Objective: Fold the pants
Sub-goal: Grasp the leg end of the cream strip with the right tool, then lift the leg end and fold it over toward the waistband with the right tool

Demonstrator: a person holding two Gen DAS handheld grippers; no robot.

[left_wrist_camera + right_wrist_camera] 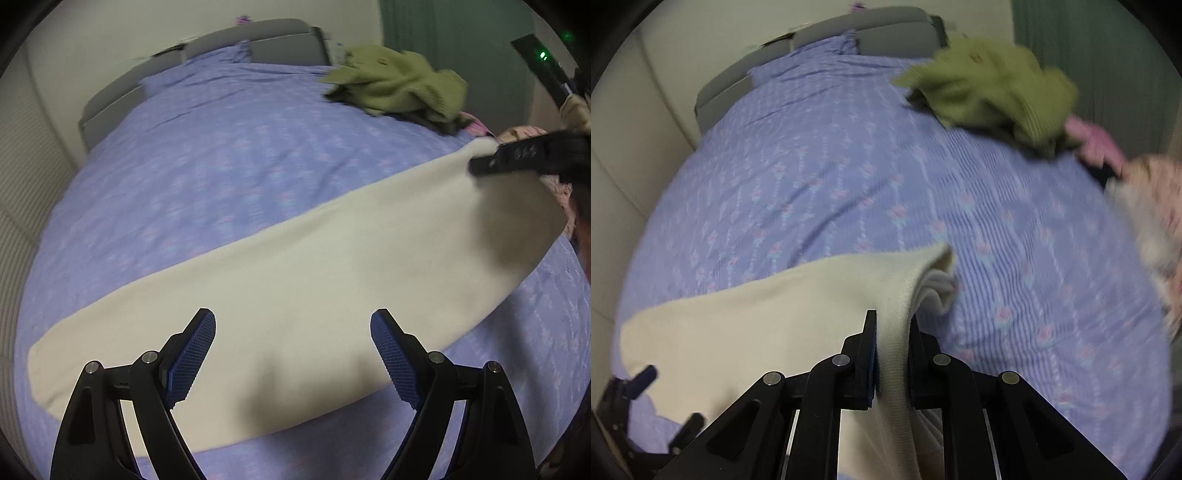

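Two grippers divide the work: the right gripper [893, 350] pinches the cream pants [295, 288] at one end near the bed [184, 166] edge to lift it for folding, while the left gripper [293, 354] hovers with jaws wide and nothing in them.

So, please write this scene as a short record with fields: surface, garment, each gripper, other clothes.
surface: bed with purple sheet
garment: cream pants, lying stretched across the bed
left gripper: open, above the pants, holding nothing
right gripper: shut on one end of the pants, lifting it
other clothes: green sweater and pink garment at the far right
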